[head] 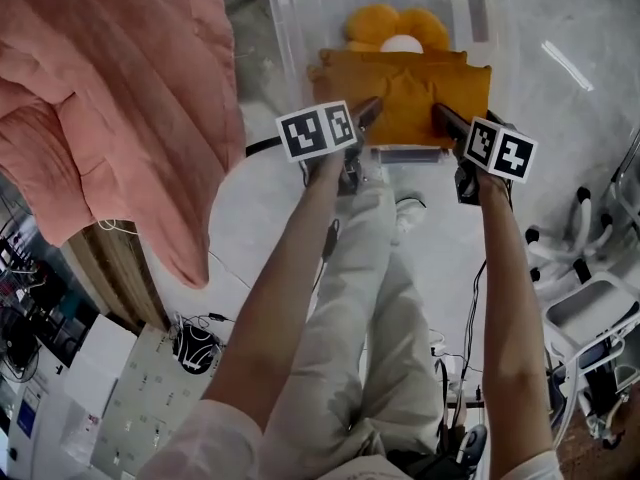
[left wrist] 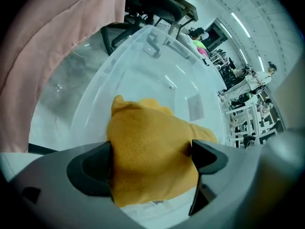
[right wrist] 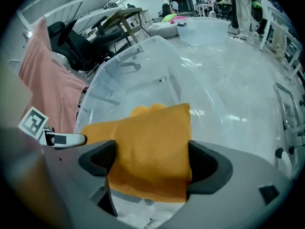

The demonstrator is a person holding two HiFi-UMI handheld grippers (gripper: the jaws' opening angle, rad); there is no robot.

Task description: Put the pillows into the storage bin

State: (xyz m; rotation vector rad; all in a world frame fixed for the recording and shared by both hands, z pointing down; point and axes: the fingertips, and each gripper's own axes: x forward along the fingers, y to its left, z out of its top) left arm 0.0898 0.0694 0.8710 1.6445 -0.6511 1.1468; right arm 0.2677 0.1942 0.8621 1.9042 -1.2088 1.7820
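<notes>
Head view: clamped at its near edge by left gripper (head: 368, 111) and right gripper (head: 441, 115), orange pillow (head: 405, 83) crosswise at storage bin (head: 285, 38) mouth.
Left gripper view: pinched between pads, bin straight ahead.
Right gripper view: likewise gripped, equally near.

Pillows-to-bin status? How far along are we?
Done: a yellow flower pillow already lies inside the clear storage bin. In hand: the orange pillow, clamped by left claw and right claw, at the bin's near side. Left: lower and release it. No other loose pillow is in view.
</notes>
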